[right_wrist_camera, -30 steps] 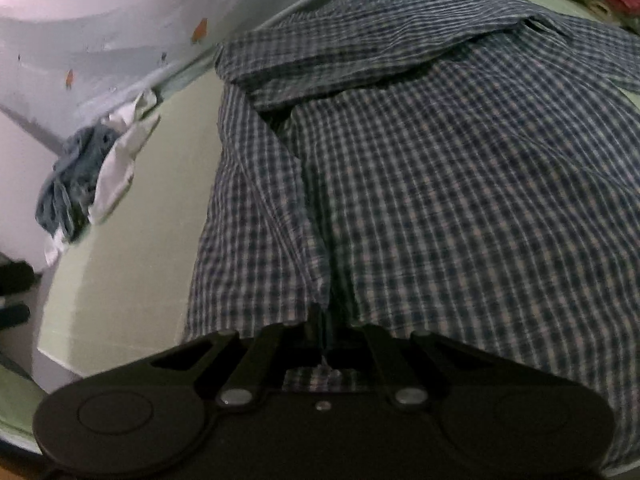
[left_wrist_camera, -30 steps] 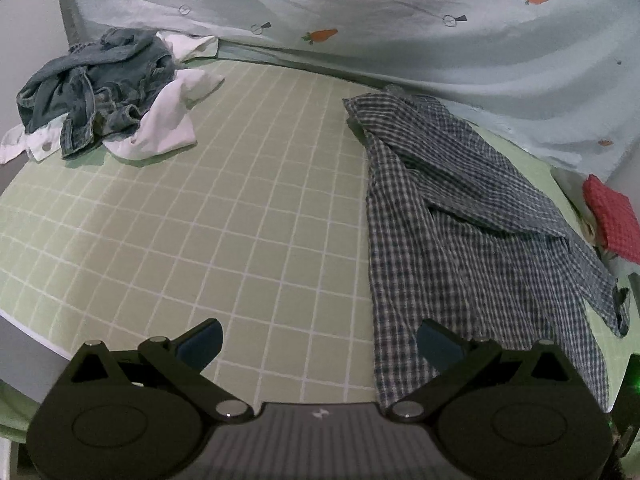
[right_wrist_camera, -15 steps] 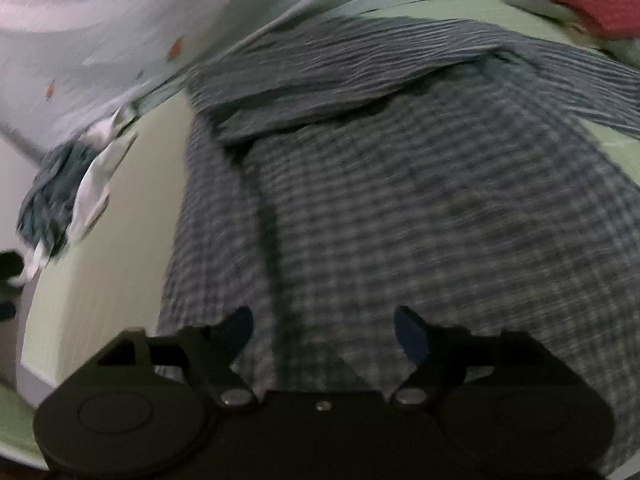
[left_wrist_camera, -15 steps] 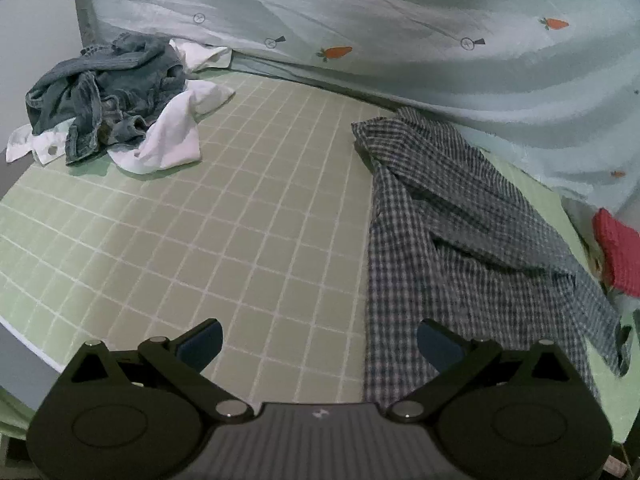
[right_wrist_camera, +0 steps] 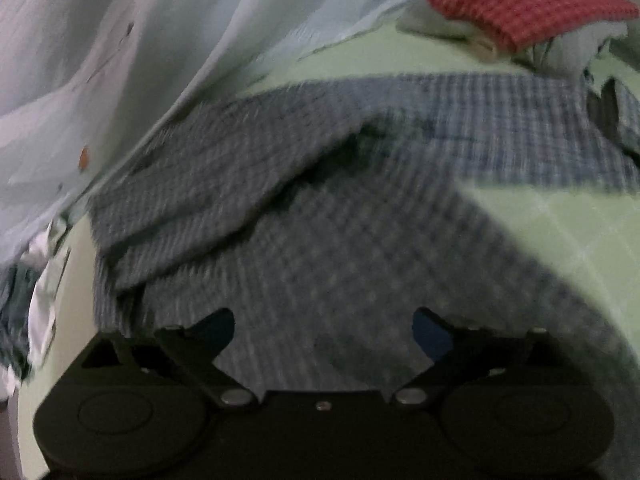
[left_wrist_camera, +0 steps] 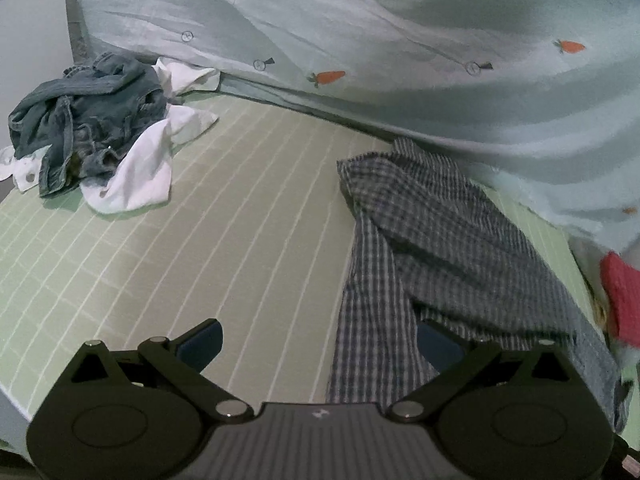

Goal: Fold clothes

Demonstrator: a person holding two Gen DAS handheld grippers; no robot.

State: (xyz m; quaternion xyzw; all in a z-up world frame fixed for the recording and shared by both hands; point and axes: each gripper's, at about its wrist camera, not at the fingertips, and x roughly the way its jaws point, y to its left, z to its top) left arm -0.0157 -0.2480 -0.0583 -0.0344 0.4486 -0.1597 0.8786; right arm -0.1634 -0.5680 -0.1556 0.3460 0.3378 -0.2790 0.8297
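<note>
The checked shirt (left_wrist_camera: pixel 432 248) lies spread on the green gridded bed sheet (left_wrist_camera: pixel 224 240), filling the lower right of the left wrist view and most of the centre of the right wrist view, with one sleeve folded across its body. The left gripper (left_wrist_camera: pixel 318 338) hangs over the shirt's left edge, jaws wide apart with nothing between them. The right gripper (right_wrist_camera: pixel 324 330) hovers above the shirt's body, its jaws opening and clear of the cloth, though that view is blurred. At the upper left of the left view a heap of denim (left_wrist_camera: pixel 84 120) sits on white garments (left_wrist_camera: pixel 148 164). A pale carrot-print quilt (left_wrist_camera: pixel 400 40) fills the top. A red folded cloth (right_wrist_camera: pixel 524 4) lies at the upper right of the right view.
</note>
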